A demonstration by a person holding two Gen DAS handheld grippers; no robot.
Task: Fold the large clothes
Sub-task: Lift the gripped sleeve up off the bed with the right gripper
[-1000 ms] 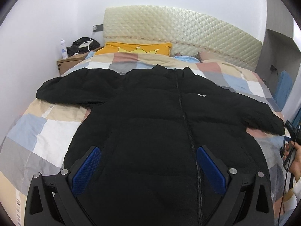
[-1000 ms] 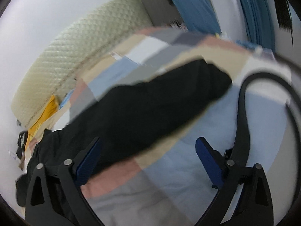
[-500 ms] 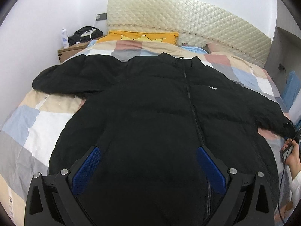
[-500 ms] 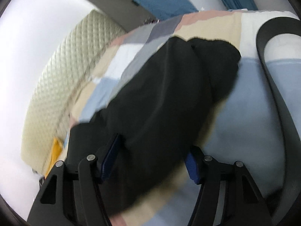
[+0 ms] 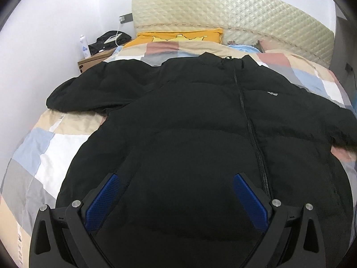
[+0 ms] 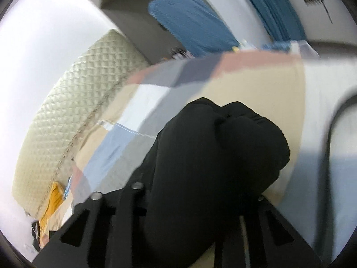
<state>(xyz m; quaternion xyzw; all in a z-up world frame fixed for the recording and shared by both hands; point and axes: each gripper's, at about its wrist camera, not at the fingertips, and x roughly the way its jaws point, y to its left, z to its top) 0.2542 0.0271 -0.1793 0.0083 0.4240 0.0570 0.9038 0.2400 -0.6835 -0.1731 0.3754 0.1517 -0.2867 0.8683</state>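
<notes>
**A:** When the right gripper (image 6: pixel 200 201) came in over the cuff, what was different from half a second before?

**B:** Half a second earlier its blue pads sat either side of the jacket's right sleeve (image 6: pixel 223 156), with a gap showing. By this moment the arms had drawn in, and the bunched sleeve end filled the space between them and hid the pads. I judged it clamped on the sleeve.

**A:** And a full second back?

**B:** The sleeve lay flat on the patchwork quilt (image 6: pixel 256 84) ahead of wide-open tongs. So in that second it went from reaching, to straddling, to holding.

**A:** Where was the black puffer jacket (image 5: pixel 200 134) itself?

**B:** Spread front-up across the quilt, zip closed, collar towards the quilted headboard (image 5: pixel 234 15), hem nearest the left gripper (image 5: pixel 176 198). Its other sleeve stretched away from the headboard's left end, towards the bedside table (image 5: pixel 93 59).

**A:** What about the left gripper?

**B:** It hung over the lower front of the jacket, fingers spread wide with nothing between them. Over the second, its view had crept closer to the headboard, with the jacket filling more of the frame.

**A:** What did that mean for the fold?

**B:** My guess was that the first fold was starting: with the cuff caught, that sleeve could be carried across the chest. The puffy fabric looked likely to spring back, so the grip needed to keep a good bite.
</notes>
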